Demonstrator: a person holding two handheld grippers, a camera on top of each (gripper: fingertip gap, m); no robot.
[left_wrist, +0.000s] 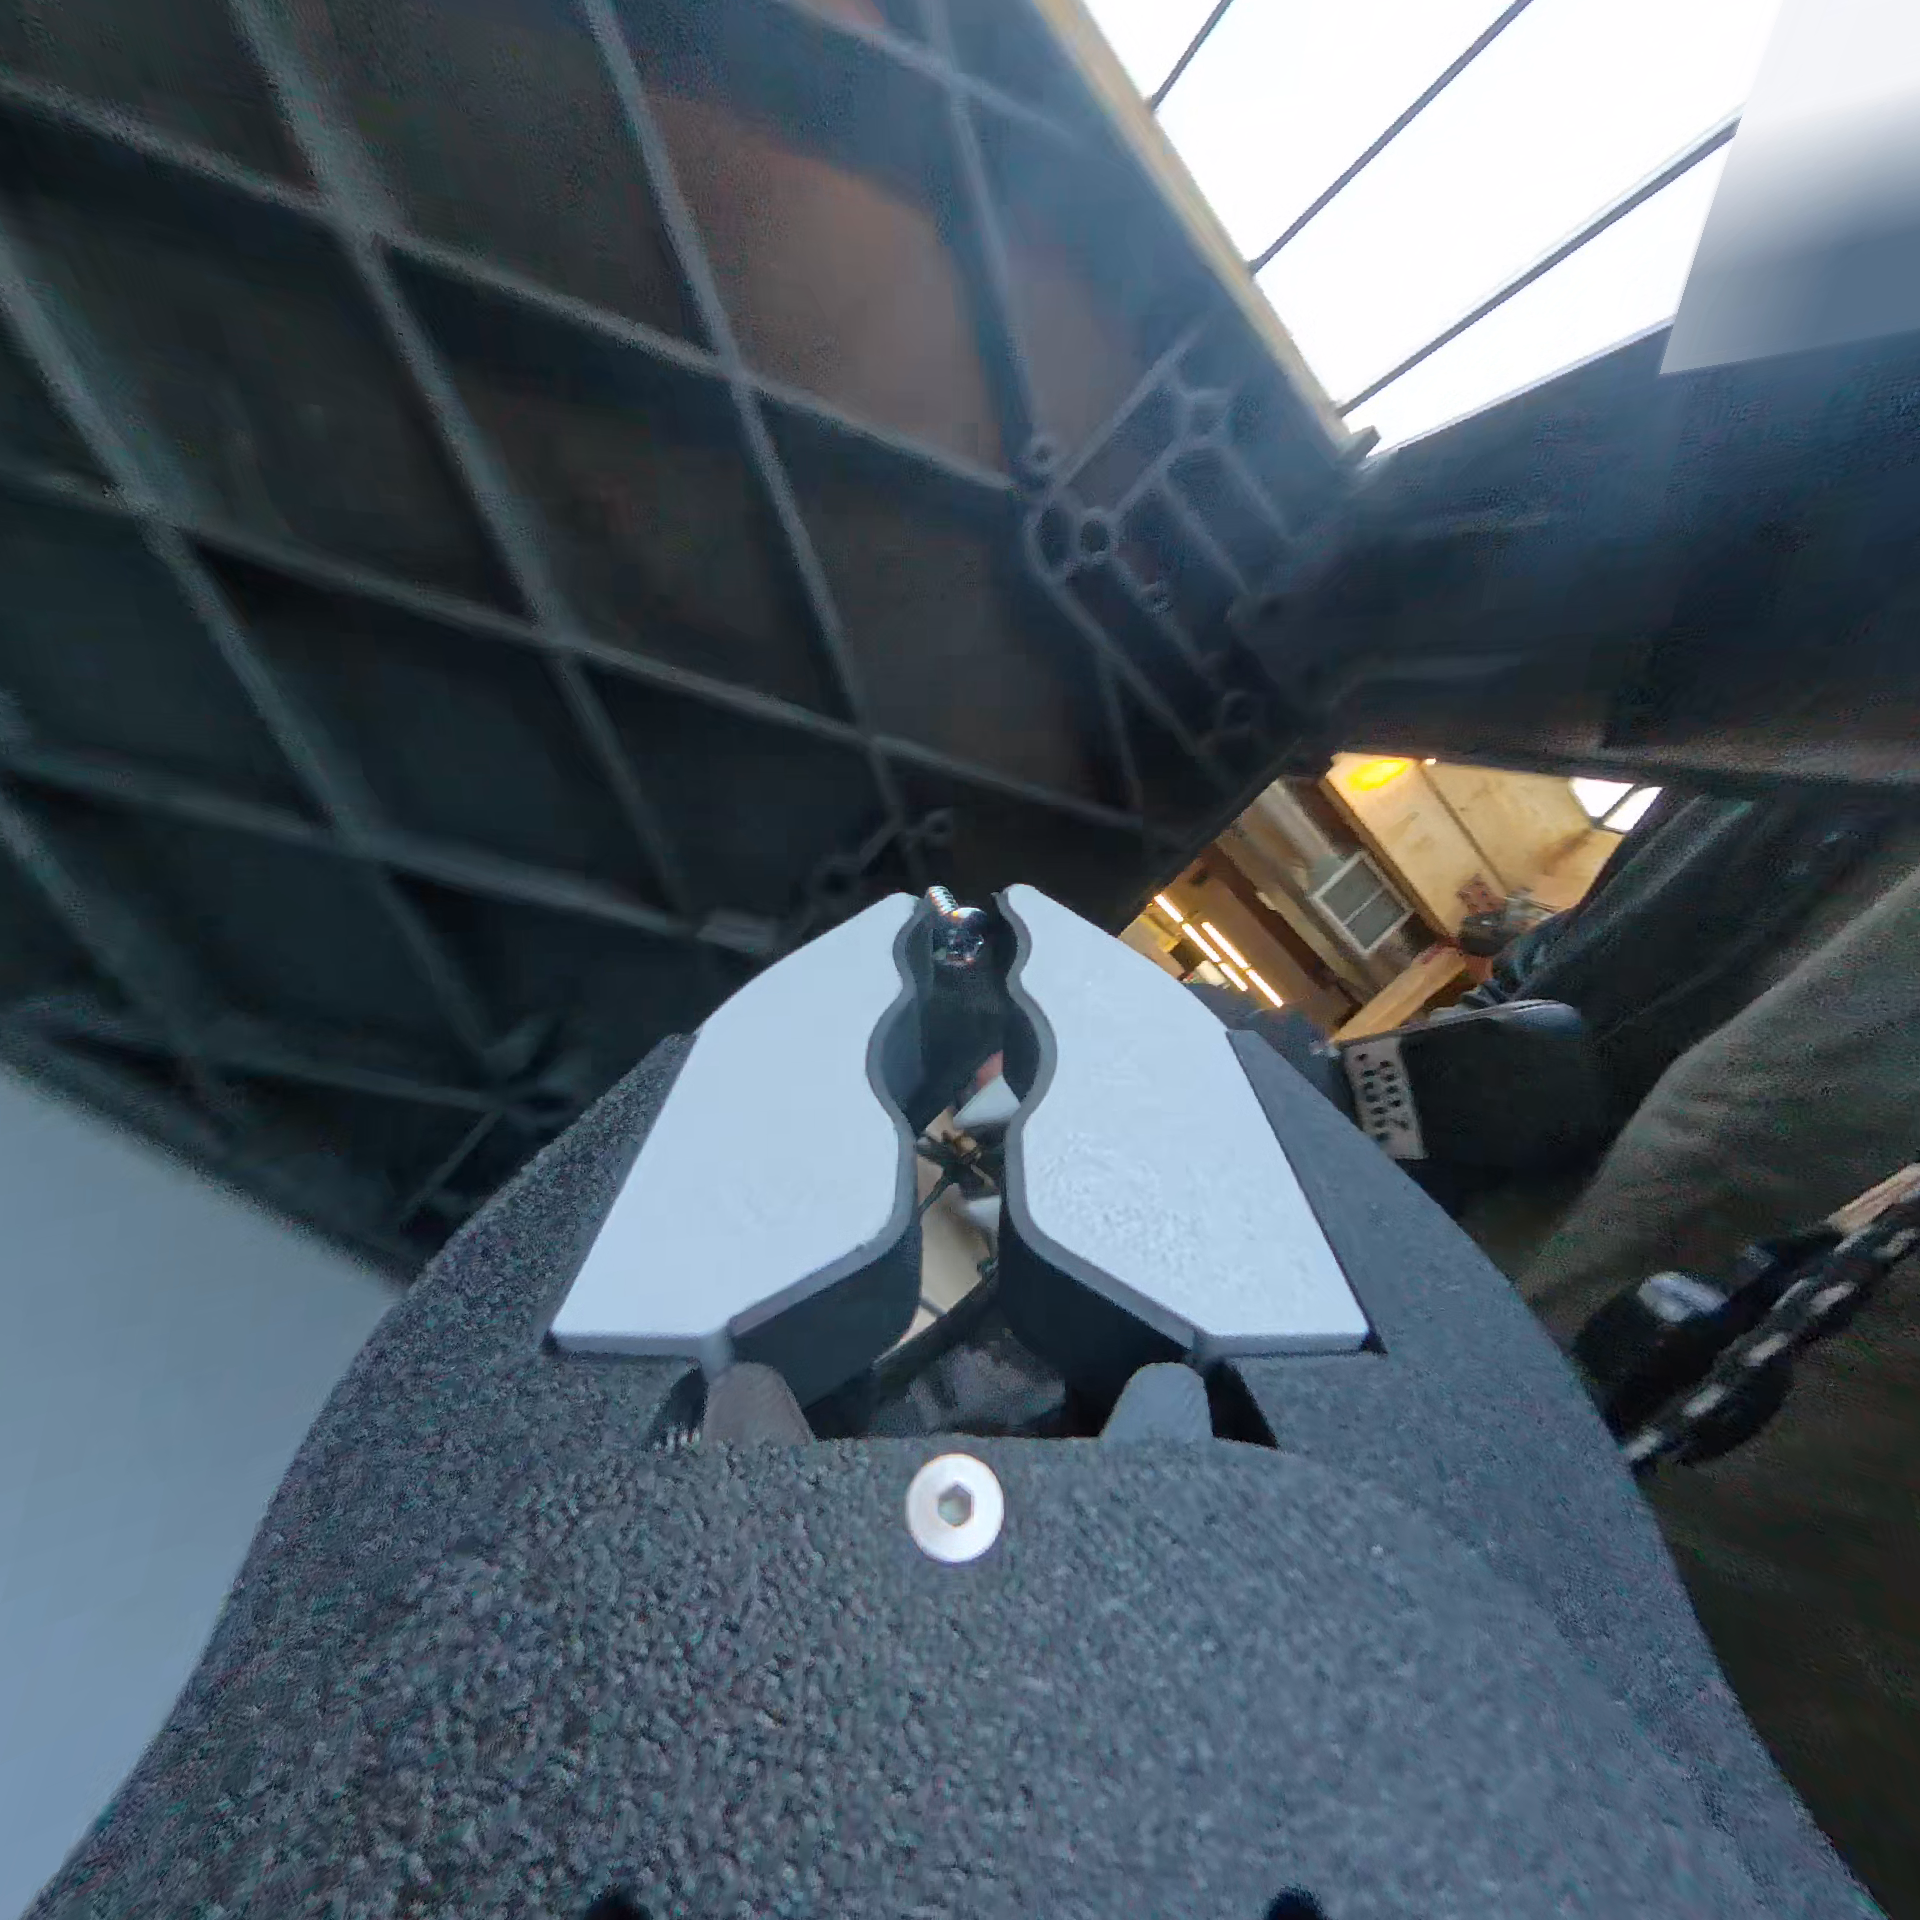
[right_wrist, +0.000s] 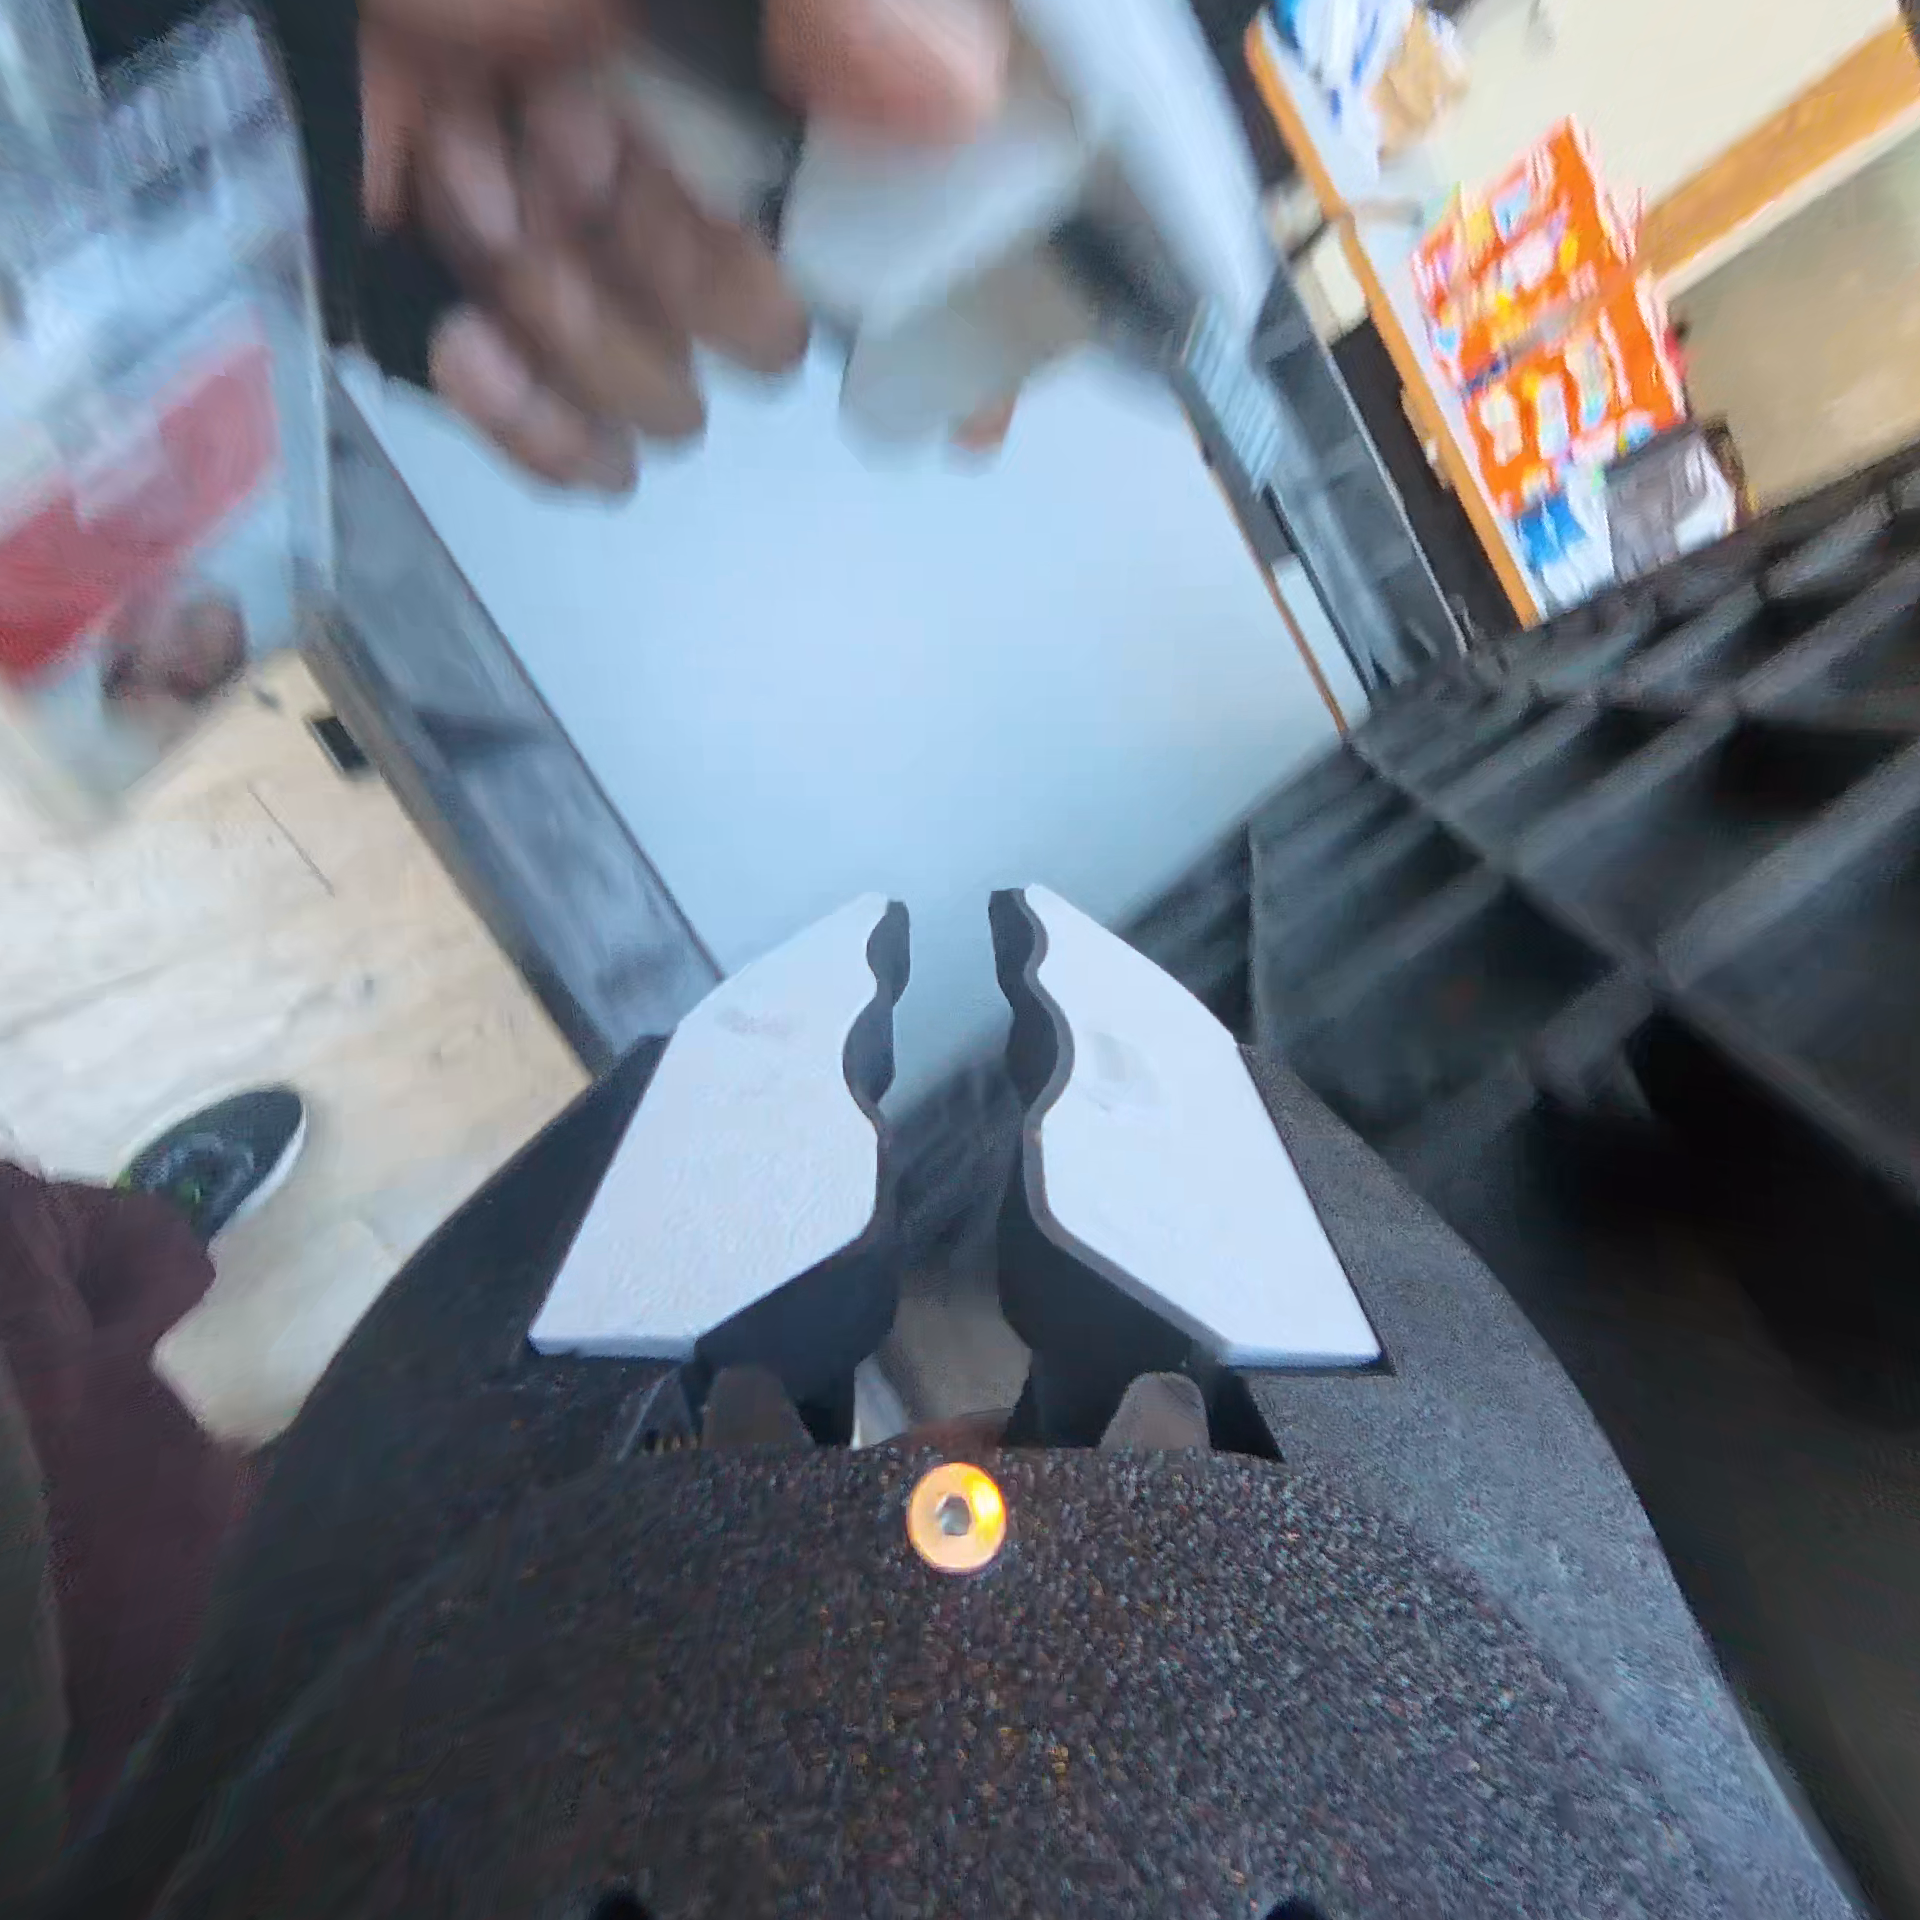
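My left gripper is shut on a small silver screw, pinched at the fingertips with its threaded end pointing up. It is close under a black ribbed plastic panel with a diamond grid of ribs and round screw bosses. My right gripper is slightly open and empty, over a white table top. Above it, blurred, a person's hand holds the other gripper's grey body. The same black ribbed panel lies to the right.
A person's dark sleeve is at the right of the left wrist view. In the right wrist view a shoe stands on the pale floor, a dark red sleeve is at lower left, and an orange box sits on a shelf.
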